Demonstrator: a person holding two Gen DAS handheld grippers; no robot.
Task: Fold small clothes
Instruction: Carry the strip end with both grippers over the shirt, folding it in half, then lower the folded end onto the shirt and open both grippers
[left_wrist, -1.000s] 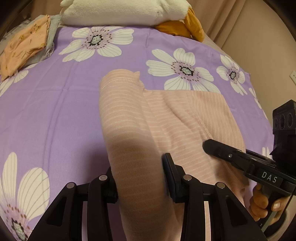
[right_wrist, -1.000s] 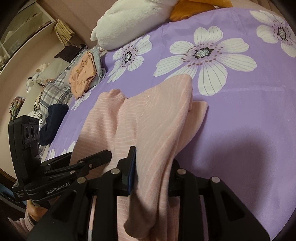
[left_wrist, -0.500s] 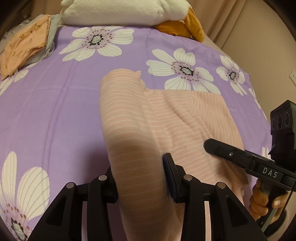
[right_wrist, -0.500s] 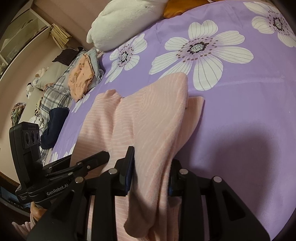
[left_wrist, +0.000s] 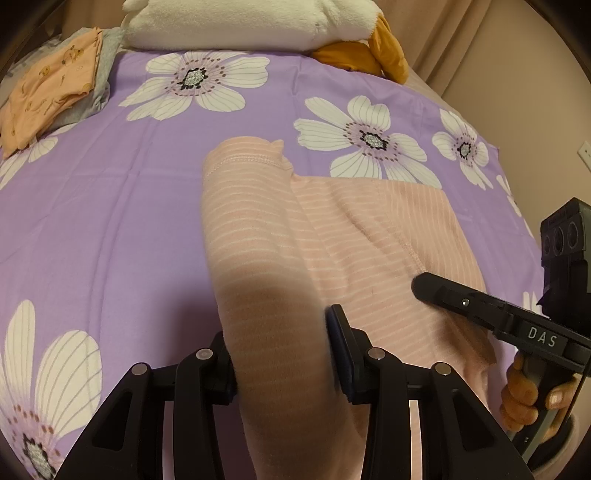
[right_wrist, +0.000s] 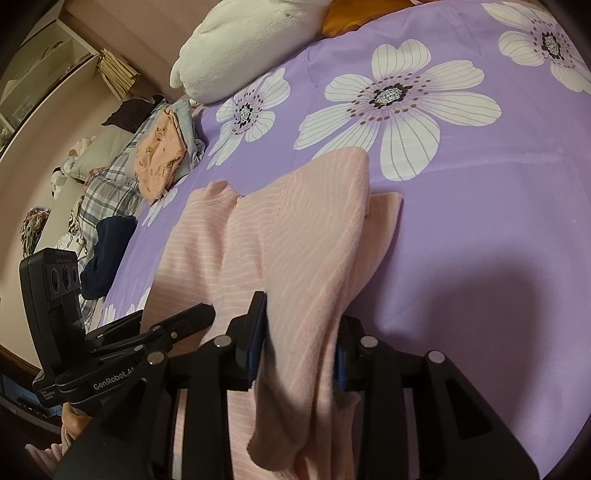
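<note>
A pink garment with thin white stripes (left_wrist: 369, 236) lies on the purple flowered bedsheet (left_wrist: 110, 221). Its left edge rises in a fold into my left gripper (left_wrist: 280, 354), which is shut on the cloth, and the fabric fills the gap between the pads. In the right wrist view the garment (right_wrist: 295, 229) climbs from the sheet (right_wrist: 480, 206) into my right gripper (right_wrist: 299, 343), shut on a bunched fold whose loose end hangs below the pads. Each gripper shows in the other's view: the right gripper (left_wrist: 424, 286) over the garment's right side, the left gripper (right_wrist: 203, 312) at its left side.
A folded orange garment (left_wrist: 51, 88) lies on a grey one at the far left. A white plush cushion (left_wrist: 240, 22) and a mustard cushion (left_wrist: 369, 55) sit at the head of the bed. Plaid cloth (right_wrist: 107, 192) and a navy garment (right_wrist: 110, 251) lie off the sheet's left edge.
</note>
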